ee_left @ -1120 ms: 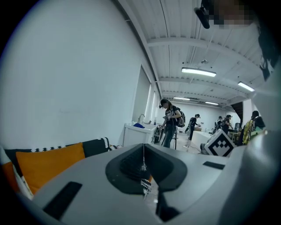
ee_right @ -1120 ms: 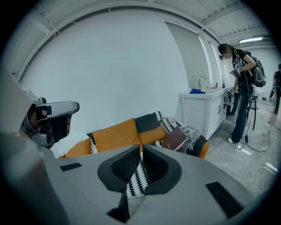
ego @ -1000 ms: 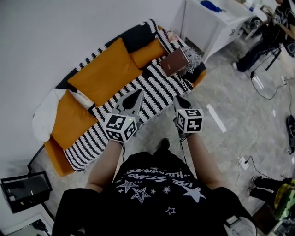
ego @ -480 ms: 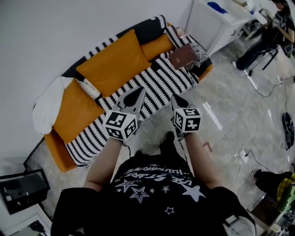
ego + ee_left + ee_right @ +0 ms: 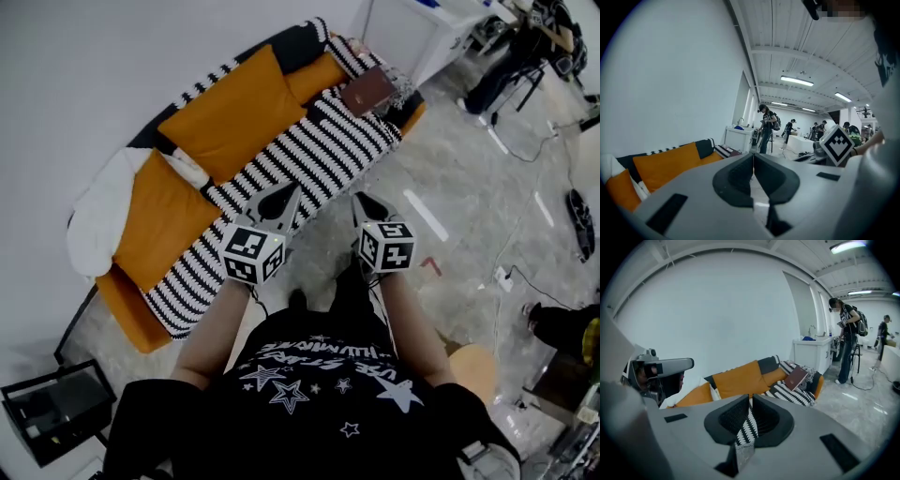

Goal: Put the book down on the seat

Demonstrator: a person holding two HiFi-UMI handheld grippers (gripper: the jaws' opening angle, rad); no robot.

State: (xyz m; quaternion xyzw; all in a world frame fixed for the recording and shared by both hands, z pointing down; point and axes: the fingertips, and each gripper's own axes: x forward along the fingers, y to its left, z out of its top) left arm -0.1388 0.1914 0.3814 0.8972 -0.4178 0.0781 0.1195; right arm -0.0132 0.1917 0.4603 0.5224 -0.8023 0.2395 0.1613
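A dark red book (image 5: pixel 367 92) leans on the right armrest of the sofa (image 5: pixel 141 305), over its black-and-white striped blanket (image 5: pixel 319 155). The right gripper view shows the book (image 5: pixel 796 378) tilted against that armrest, well beyond the jaws. My left gripper (image 5: pixel 284 192) and right gripper (image 5: pixel 362 200) hang side by side in front of the sofa's edge, both shut with nothing in them. The left gripper view has its jaws (image 5: pixel 753 161) pressed together, facing the room. In the right gripper's own view (image 5: pixel 750 404) its jaws meet in front of the striped seat.
Orange cushions (image 5: pixel 234 117) and a white pillow (image 5: pixel 98 220) line the sofa's back. A white cabinet (image 5: pixel 403 33) stands right of the sofa. People (image 5: pixel 525 47) stand at the far right, cables (image 5: pixel 511 277) cross the floor, and a black box (image 5: pixel 52 412) sits at lower left.
The sofa and book have slid up and away in the head view as the person moves back. Both grippers stay shut at the same place before the body.
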